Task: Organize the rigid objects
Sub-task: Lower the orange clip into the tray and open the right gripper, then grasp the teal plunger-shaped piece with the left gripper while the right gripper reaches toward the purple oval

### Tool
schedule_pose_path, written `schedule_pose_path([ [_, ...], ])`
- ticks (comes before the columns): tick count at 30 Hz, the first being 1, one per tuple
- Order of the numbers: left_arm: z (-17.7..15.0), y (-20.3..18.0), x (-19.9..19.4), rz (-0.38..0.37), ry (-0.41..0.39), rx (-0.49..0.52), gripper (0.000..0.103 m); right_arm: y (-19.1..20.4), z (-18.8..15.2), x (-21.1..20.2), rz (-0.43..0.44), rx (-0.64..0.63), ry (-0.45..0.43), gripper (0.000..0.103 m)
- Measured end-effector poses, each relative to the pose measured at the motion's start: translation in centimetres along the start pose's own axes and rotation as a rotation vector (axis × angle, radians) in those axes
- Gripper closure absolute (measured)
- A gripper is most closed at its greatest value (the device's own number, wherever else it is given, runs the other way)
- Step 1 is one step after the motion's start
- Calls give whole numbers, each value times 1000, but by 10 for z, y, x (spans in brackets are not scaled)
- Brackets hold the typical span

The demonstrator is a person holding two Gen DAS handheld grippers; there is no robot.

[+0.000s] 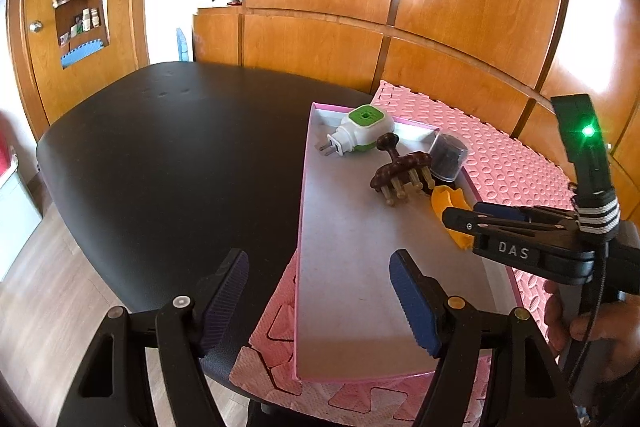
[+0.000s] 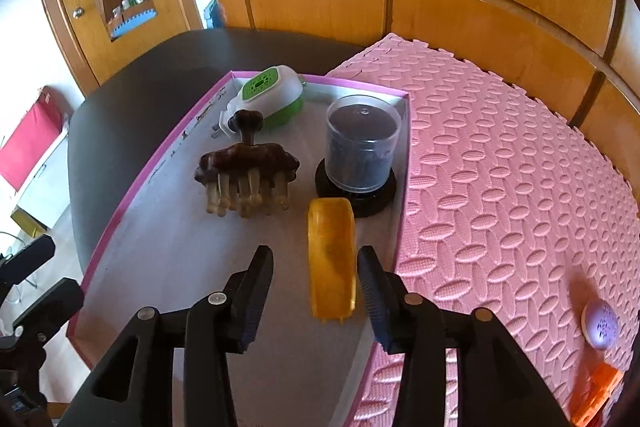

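A shallow pink-rimmed tray lies on a pink foam mat. It holds a green-and-white plug-in device, a brown wooden massager with pegs, a clear tub with dark contents and a yellow plastic piece. My right gripper is open and straddles the yellow piece, which lies on the tray floor; the left pad stands clear of it. In the left wrist view my left gripper hangs open over the tray's near left edge, holding nothing. The right gripper reaches in from the right over the yellow piece.
The mat and tray sit on a black table in front of a wooden panelled wall. On the mat at the right lie a small round white-and-purple object and an orange object. A hand holds the right gripper's handle.
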State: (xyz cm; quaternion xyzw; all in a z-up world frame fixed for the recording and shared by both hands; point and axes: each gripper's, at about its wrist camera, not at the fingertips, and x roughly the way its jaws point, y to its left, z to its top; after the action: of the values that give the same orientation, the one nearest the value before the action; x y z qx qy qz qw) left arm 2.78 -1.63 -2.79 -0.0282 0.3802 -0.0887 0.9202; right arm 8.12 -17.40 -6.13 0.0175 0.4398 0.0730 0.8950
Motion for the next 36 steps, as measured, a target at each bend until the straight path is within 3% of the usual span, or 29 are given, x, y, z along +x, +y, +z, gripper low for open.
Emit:
schedule_pose_path([
  [17,-3,-15,-5,-19,3,40,29,-14,-27,-43,-35,57,-88,59],
  [28,-2,-28,-7,-32,1,82,24,-57,-50,-75,-90,136,-125,59],
  [36,1,-48,-12,-60,-16,136,24,-120,-73,-111,-204,235,-159,59],
])
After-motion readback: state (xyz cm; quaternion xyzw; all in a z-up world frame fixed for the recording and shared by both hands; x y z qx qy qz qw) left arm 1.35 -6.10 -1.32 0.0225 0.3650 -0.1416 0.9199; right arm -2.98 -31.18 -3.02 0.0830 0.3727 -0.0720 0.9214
